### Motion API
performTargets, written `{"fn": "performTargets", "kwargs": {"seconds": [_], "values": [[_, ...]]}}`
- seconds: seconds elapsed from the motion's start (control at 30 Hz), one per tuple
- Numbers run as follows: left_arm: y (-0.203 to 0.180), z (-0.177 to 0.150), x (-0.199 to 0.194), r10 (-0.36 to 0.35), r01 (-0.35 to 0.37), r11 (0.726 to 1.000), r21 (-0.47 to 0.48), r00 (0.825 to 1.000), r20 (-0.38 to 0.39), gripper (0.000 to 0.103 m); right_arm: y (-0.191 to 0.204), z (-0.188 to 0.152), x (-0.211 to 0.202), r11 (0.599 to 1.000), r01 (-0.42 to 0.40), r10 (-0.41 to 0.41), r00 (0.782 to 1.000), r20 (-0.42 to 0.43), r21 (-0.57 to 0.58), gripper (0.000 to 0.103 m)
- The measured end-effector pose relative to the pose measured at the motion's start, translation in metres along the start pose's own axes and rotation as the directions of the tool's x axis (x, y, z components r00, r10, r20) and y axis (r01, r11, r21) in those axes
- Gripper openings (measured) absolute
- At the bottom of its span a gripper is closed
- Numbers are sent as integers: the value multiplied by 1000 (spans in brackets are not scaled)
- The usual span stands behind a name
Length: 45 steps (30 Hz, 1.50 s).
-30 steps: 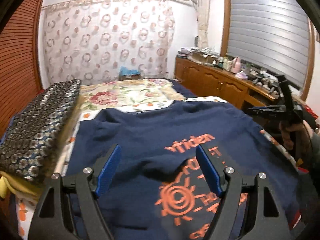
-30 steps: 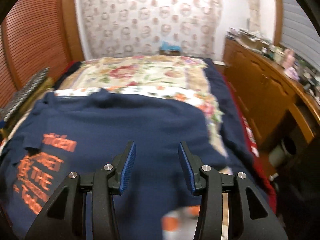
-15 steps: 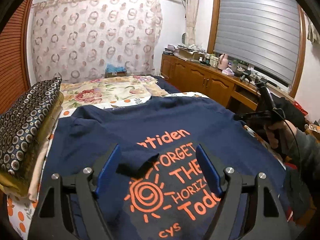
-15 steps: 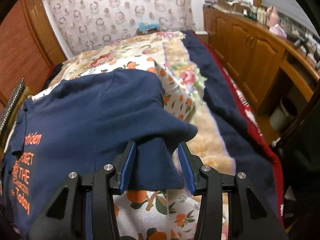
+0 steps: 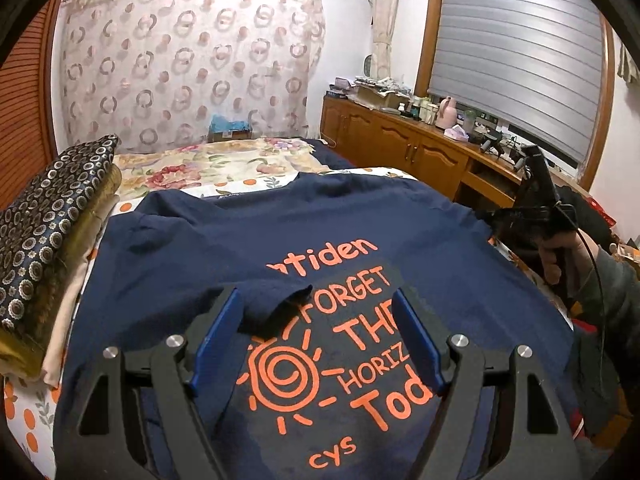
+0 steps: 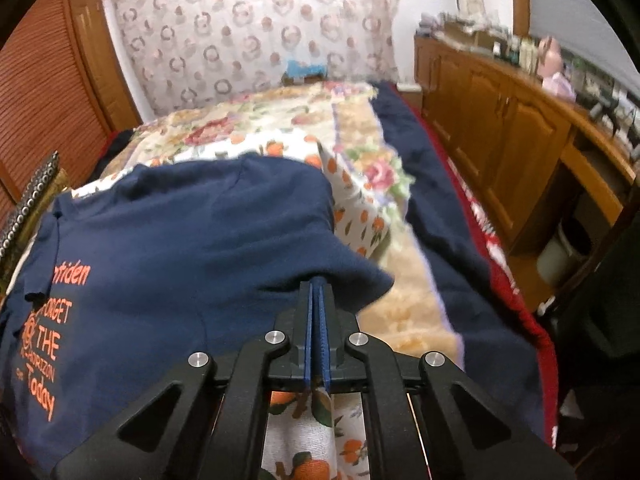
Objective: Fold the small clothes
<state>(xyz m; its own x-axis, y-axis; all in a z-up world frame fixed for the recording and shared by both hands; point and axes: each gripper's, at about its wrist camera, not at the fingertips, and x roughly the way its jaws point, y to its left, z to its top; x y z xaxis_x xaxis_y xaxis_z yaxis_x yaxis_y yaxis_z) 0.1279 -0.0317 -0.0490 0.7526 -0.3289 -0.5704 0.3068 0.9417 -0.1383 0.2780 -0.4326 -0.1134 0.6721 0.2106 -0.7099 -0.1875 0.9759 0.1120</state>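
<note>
A navy T-shirt [image 5: 240, 240] with an orange sun and lettering lies spread on the bed, collar at the far end. My left gripper [image 5: 316, 300] hovers open over the print. Between its blue pads [image 5: 218, 332] lies a folded-in sleeve tip [image 5: 280, 308], which they do not touch. In the right wrist view the same T-shirt [image 6: 180, 260] fills the left half. My right gripper [image 6: 318, 286] is shut on the hem of its right sleeve [image 6: 352, 276] at the shirt's edge. A hand [image 5: 560, 252] holding that gripper shows at the right of the left wrist view.
A stack of folded fabrics [image 5: 48, 232] sits left of the shirt. A floral bedspread [image 6: 280, 132] covers the far bed, with an orange-print sheet [image 6: 304, 432] under the shirt. A wooden cabinet [image 6: 500, 140] runs along the right, with a bin [image 6: 560, 252] on the floor beside it.
My right gripper's jaws have gone from half open around the sleeve hem to shut on it. The left gripper stayed open while drifting a little over the print.
</note>
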Motion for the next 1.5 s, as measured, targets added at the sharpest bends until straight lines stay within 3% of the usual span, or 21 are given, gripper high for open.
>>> {"fn": "performTargets", "kwargs": {"seconds": [0.2,0.43,0.6,0.8,0.9,1.13,1.2,1.37,1.5], "values": [[0,0,0,0,0,1000,0,1000,0,77,16,17,-19,998,10,-4,995,96,-54,0],[3,-2,-2,1,-1,1000,-9,1000,5,77,71,27,-40,980,-77,104,984,143,-184,0],[1,-2,-7,3,-3,1000,-5,1000,14,77,113,8,-32,950,-172,200,976,82,-259,0],[-2,-2,-8,23,-23,1000,-3,999,22,77,138,-29,-10,929,-217,223,975,-15,-299,2],[-2,-2,-8,37,-37,999,-8,999,31,77,136,-36,-9,934,-217,221,975,-19,-283,5],[-2,-1,-11,55,-55,998,-9,997,49,77,102,-24,-27,962,-153,170,984,56,-227,28],[-1,0,-13,47,-46,999,-8,998,49,77,88,-18,-25,972,-114,130,989,68,-208,39],[-5,2,-15,33,-34,999,9,998,44,77,54,-3,5,988,-8,13,1000,26,-151,42],[-5,1,-16,35,-36,999,11,999,41,77,34,2,28,995,13,-16,999,-29,-101,42]]}}
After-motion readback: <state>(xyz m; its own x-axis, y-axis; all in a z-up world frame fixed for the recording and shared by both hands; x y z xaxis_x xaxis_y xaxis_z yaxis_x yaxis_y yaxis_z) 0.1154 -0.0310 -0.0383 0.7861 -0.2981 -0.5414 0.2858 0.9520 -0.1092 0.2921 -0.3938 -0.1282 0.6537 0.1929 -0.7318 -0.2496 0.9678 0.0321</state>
